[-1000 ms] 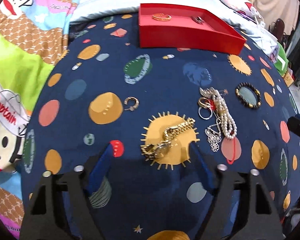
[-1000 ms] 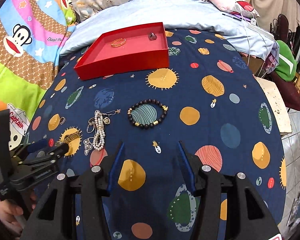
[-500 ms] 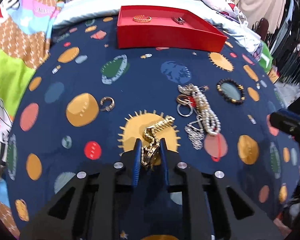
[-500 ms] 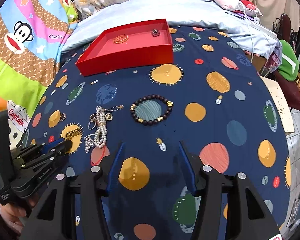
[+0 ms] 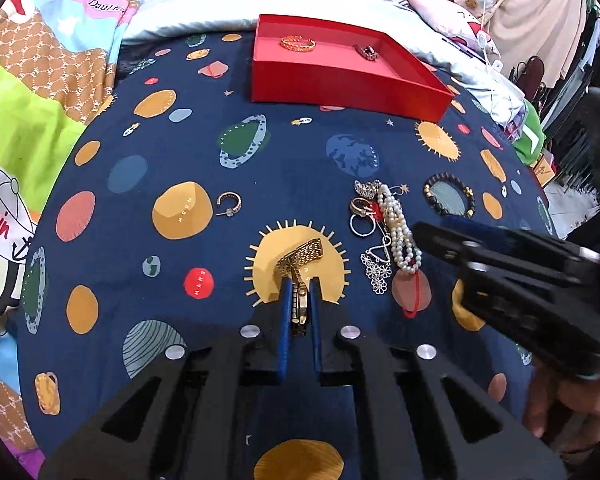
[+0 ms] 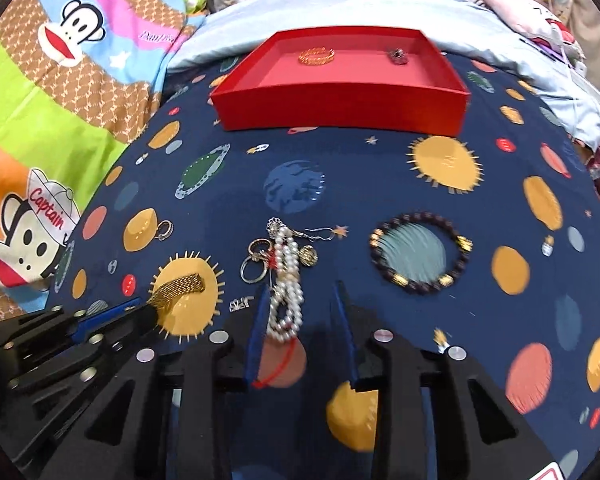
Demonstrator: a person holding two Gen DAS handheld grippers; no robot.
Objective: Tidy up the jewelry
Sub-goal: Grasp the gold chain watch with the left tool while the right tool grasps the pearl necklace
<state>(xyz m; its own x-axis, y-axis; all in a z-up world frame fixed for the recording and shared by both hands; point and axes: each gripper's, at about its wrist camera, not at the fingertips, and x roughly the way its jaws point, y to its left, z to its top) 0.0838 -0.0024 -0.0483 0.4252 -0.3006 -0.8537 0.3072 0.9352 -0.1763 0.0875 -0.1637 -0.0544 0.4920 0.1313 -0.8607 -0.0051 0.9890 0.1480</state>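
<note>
My left gripper [image 5: 299, 285] is shut on a gold watch [image 5: 300, 268], whose band lies on the sun print; it also shows in the right wrist view [image 6: 180, 286]. My right gripper [image 6: 300, 292] is open, its jaws on either side of the lower end of a pearl necklace [image 6: 287, 280] that lies in a pile with rings and a silver chain [image 5: 374, 268]. A red tray [image 6: 340, 92] at the back holds a gold ring [image 6: 317, 55] and a dark ring [image 6: 396, 55]. A black bead bracelet [image 6: 420, 258] lies to the right.
A gold hoop earring [image 5: 229, 204] lies to the left on the navy planet-print cloth [image 5: 292, 160]. A cartoon monkey blanket [image 6: 60, 100] lies at the left and a light blue pillow [image 6: 360, 4] behind the tray. Clutter stands off the right edge.
My left gripper stays closed on the watch. My right gripper has moved forward and left, from the open cloth to the pearl necklace, and now straddles its lower end.
</note>
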